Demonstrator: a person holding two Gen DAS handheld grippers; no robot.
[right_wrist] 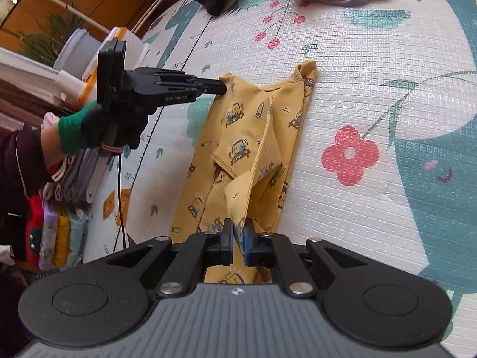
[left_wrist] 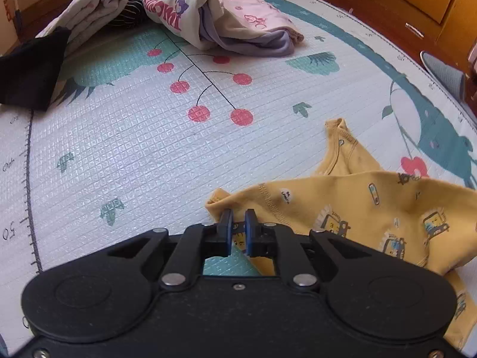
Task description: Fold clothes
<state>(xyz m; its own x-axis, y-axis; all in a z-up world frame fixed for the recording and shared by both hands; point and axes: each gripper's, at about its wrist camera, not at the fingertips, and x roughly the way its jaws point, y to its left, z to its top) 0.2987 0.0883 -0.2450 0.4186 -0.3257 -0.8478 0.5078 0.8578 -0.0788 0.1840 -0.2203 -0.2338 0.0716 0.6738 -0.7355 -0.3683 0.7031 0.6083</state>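
one gloved hand [right_wrist: 119, 131], right view only

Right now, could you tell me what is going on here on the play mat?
A person is folding a small yellow garment printed with little vehicles, using a handheld gripper in each hand. The left gripper pinches one edge of it and the right gripper pinches another, jaws nearly shut on the cloth, which is partly lifted off the play mat. A pile of other clothes waits at the far end of the mat.
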